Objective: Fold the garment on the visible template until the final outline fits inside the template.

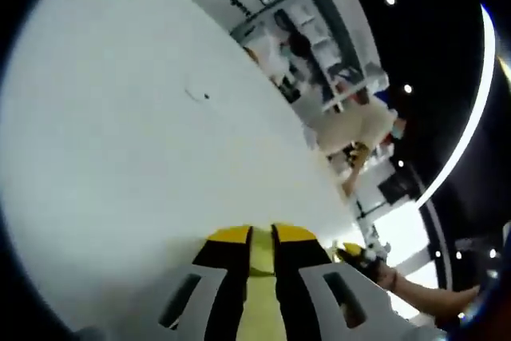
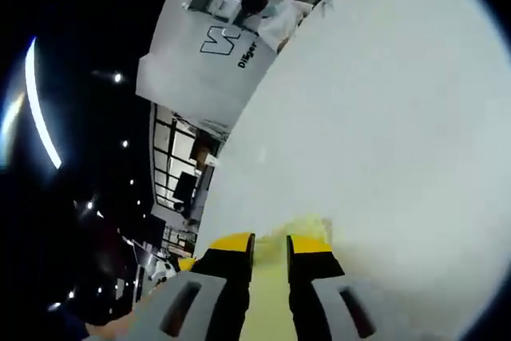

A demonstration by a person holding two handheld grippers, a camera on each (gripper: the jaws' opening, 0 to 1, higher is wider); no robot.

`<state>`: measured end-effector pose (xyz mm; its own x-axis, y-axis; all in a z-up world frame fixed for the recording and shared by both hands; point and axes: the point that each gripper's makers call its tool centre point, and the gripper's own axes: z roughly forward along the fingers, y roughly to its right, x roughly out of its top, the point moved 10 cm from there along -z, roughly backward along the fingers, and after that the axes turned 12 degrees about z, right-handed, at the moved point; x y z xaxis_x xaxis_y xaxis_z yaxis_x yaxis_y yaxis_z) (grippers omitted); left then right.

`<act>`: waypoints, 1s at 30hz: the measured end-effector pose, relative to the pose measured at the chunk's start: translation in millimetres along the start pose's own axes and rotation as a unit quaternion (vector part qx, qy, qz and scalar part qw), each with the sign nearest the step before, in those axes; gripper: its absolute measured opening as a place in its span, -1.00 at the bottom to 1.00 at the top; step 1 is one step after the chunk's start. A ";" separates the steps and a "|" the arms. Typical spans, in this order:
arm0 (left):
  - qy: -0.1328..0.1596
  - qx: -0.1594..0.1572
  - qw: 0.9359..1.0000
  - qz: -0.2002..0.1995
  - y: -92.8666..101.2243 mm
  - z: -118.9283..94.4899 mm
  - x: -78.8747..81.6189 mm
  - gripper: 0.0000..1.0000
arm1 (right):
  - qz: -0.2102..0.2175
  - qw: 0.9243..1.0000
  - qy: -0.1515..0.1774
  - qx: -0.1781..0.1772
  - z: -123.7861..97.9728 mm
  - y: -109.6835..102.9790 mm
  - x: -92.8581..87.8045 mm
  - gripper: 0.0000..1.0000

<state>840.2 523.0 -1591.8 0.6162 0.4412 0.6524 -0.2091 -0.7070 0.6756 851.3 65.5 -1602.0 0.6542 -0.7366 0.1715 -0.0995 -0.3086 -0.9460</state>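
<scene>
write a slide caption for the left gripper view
Left gripper nearly closed on yellow fabric at the edge of a white table.

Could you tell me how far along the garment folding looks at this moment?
Nothing shows as finished: no folded outline or template is in sight on the white table. In hand: both the left gripper and right gripper have pale yellow fabric between their jaws, apparently lifting it. Left: lay it down, fold it, and check the fit.

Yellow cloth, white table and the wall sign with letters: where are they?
yellow cloth [image 1: 259,265]: left gripper view, the strip between the jaws.
white table [image 1: 120,181]: left gripper view, bare top.
wall sign [image 2: 227,45]: right gripper view, on the dark lettering.
</scene>
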 end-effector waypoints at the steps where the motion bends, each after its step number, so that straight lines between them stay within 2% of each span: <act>1: 0.004 0.001 1.000 0.003 0.9 -3.7 3.8 -0.76 | 0.011 1.000 0.021 0.014 -2.1 -3.3 4.1 -0.78; 2: 0.007 0.000 1.000 0.006 1.5 -6.2 5.8 -0.76 | 0.024 0.998 0.046 0.029 -5.3 -6.4 9.2 -0.79; 4: 0.014 -0.003 1.000 0.018 2.7 -12.5 9.9 -0.75 | 0.033 0.997 0.066 0.039 -11.2 -7.8 13.2 -0.81; 8: 0.015 -0.016 0.999 0.046 7.4 -27.8 12.6 -0.63 | 0.033 0.996 0.070 0.044 -30.6 -7.2 12.7 -0.82; 11: 0.027 -0.037 0.998 0.052 10.3 -38.2 12.3 -0.57 | 0.036 0.995 0.081 0.052 -49.2 -2.6 8.3 -0.82; 13: 0.034 -0.051 0.997 0.048 9.8 -47.4 9.5 -0.54 | 0.039 0.994 0.087 0.053 -58.9 -0.5 3.7 -0.81; 16: 0.028 -0.060 0.996 0.058 11.3 -58.6 1.2 -0.56 | 0.031 0.994 0.085 0.053 -74.7 0.8 -6.1 -0.81; 18: 0.022 -0.064 0.996 0.062 12.3 -65.6 -4.8 -0.61 | 0.012 0.996 0.077 0.047 -84.7 1.7 -12.6 -0.80; 19: 0.019 -0.072 0.995 0.062 14.7 -75.4 -14.4 -0.61 | -0.012 0.997 0.062 0.046 -97.5 1.1 -22.4 -0.80; 21: 0.020 -0.077 0.995 0.057 17.0 -82.4 -22.5 -0.61 | -0.028 0.998 0.045 0.045 -106.5 -0.8 -34.6 -0.80; 22: 0.015 -0.082 0.995 0.057 20.5 -90.1 -31.9 -0.61 | -0.044 0.998 0.028 0.039 -115.2 -0.8 -46.0 -0.80; 24: 0.009 -0.082 0.995 0.062 22.6 -95.7 -39.2 -0.60 | -0.061 0.997 0.017 0.034 -121.1 0.1 -53.7 -0.80; 25: 0.001 -0.077 0.995 0.067 24.2 -103.2 -48.2 -0.59 | -0.085 0.996 0.004 0.021 -128.0 4.0 -60.6 -0.79; 28: 0.000 -0.077 0.995 0.067 26.5 -113.1 -57.5 -0.61 | -0.122 0.992 -0.034 0.014 -138.1 10.5 -75.1 -0.75; 30: -0.003 -0.080 0.995 0.066 28.0 -120.9 -64.8 -0.60 | -0.134 0.990 -0.045 0.010 -140.7 12.3 -79.8 -0.68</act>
<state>702.6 541.5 -1573.6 0.5807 0.3466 0.7366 -0.4056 -0.6614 0.6309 692.4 35.8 -1588.6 0.7194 -0.5733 0.3922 0.1006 -0.4727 -0.8755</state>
